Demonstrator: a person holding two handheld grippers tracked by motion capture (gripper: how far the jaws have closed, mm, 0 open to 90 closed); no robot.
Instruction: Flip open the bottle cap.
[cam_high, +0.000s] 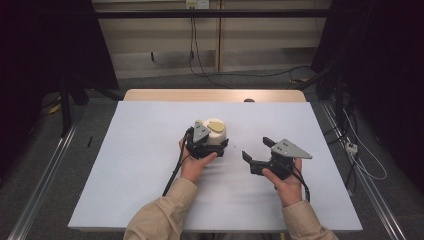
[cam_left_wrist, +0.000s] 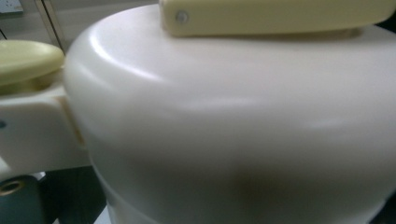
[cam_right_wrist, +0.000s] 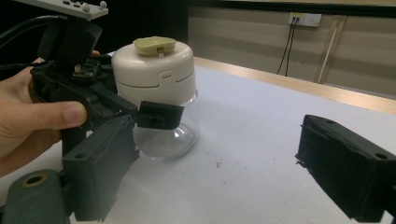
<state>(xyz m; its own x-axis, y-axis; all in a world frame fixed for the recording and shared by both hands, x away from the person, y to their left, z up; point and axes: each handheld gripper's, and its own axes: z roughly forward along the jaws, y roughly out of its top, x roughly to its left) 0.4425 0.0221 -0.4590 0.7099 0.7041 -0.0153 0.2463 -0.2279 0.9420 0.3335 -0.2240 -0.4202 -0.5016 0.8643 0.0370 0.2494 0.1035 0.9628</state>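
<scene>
High view is showing your left gripper (cam_high: 216, 145) closing around the jar (cam_high: 216, 131), which is standing upright near the middle of the white table (cam_high: 125, 165); its jaws are pressing the clear body below the cream lid (cam_right_wrist: 154, 65). Your right gripper (cam_high: 256, 149) is hovering to the right of the jar, apart from it, jaws spread wide and holding nothing.
</scene>
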